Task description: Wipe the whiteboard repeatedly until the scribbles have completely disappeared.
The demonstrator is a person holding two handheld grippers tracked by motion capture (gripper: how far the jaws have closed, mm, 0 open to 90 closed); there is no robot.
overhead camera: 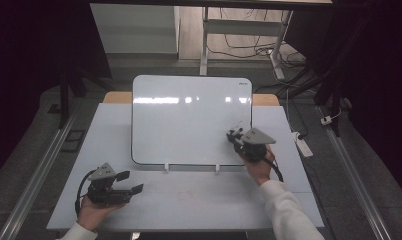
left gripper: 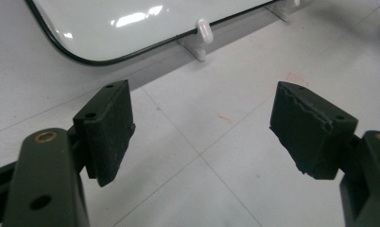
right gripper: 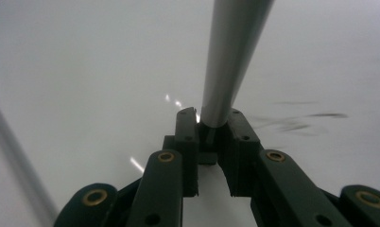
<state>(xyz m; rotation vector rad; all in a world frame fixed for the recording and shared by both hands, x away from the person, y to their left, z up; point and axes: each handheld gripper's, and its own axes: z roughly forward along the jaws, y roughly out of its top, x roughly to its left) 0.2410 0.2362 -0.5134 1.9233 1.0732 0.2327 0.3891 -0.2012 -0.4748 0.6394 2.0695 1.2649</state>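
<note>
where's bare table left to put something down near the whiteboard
Bare strip of table in front of the whiteboard, between the left gripper and the right sleeve. Narrow margins flank the board. Crowded at its lower right corner, where the right gripper holds a grey rod.

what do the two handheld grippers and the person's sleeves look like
Both the left gripper and the right gripper are black, each topped by a grey three-cornered plate, with brass-coloured pivot bushings and a black cable trailing. The jaw pads are worn black rubber. Both sleeves are white.
</note>
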